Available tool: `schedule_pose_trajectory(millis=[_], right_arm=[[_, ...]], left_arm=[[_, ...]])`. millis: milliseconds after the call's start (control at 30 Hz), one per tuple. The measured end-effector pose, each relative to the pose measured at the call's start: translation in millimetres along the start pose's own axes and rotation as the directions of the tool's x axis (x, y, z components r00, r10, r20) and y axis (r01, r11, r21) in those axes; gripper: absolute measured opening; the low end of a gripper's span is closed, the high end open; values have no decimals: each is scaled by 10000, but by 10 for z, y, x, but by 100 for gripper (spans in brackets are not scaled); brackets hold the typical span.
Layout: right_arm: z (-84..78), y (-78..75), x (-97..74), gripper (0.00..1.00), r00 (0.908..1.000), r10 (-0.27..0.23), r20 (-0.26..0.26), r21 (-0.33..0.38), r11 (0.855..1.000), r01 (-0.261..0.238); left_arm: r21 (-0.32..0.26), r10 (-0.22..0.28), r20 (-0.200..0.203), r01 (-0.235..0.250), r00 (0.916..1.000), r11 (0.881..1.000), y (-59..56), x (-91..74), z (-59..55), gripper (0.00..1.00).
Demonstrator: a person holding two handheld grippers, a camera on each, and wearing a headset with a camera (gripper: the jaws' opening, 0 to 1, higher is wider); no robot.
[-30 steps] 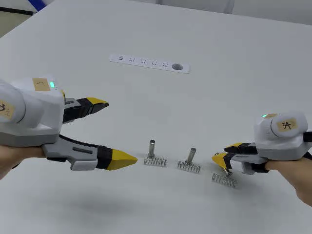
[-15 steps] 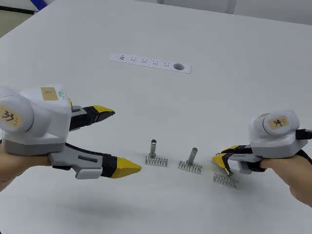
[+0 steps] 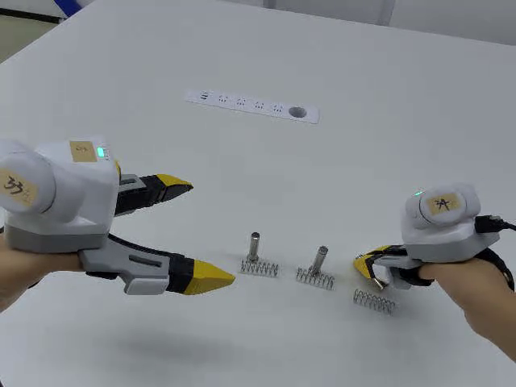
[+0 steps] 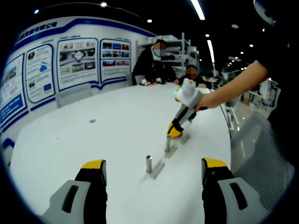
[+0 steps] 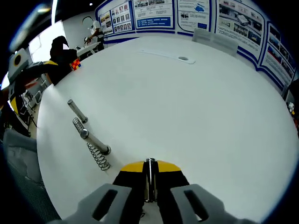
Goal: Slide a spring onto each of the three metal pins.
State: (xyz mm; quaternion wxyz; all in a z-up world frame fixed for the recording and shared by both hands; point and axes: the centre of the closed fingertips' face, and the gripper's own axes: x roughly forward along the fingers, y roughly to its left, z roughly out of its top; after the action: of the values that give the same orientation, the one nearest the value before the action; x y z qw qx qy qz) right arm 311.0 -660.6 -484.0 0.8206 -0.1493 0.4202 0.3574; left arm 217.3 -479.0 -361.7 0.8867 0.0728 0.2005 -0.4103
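Note:
Two short metal pins stand upright on the white table: one (image 3: pixel 254 244) left, one (image 3: pixel 320 259) right of it. A small spring lies at the foot of each, the left spring (image 3: pixel 259 268) and the middle spring (image 3: pixel 314 279). My right gripper (image 3: pixel 367 266) is shut on the third pin (image 5: pixel 149 179), whose lower end (image 3: pixel 377 283) sticks out under the yellow tips. The third spring (image 3: pixel 374 302) lies flat just in front of it. Well left of the pins, my left gripper (image 3: pixel 197 234) is wide open and holds nothing.
A white power strip (image 3: pixel 251 106) lies flat on the far side of the table. In the left gripper view, people (image 4: pixel 159 63) sit at the table's far end, and wall posters (image 4: pixel 79 63) hang behind them. Bare table surrounds the pins.
My left gripper has drifted a little to the right, still open. My right gripper has rolled slightly while staying shut on the third pin. Pins and springs on the table have not moved.

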Motion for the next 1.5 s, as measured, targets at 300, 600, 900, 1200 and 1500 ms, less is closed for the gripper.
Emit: schedule_pose_trajectory(millis=[300, 600, 900, 1200, 1500], right_arm=[[-18, 6, 20, 8, 9996, -53, -261, 43, 10000, 54], [-27, 54, -45, 8, 10000, 30, 2, -37, 10000, -30], [31, 54, -148, 8, 9984, 73, 568, -88, 9999, -68], [66, 58, -255, 8, 9964, 89, 841, -400, 9992, -55], [88, 34, -336, 8, 9945, 34, 1050, -492, 9988, 17]], left_arm=[[23, 48, 20, -48, 10000, 10000, -7, -26, 0, 85], [-42, 101, 127, -101, 9999, 9999, -35, -47, 15, 85], [-98, 28, 196, -26, 9998, 9999, -88, -33, 24, 84], [-4, -28, 252, 28, 9997, 10000, -125, -43, 60, 85], [38, 20, 316, -21, 9995, 10000, -121, -61, 83, 85]])
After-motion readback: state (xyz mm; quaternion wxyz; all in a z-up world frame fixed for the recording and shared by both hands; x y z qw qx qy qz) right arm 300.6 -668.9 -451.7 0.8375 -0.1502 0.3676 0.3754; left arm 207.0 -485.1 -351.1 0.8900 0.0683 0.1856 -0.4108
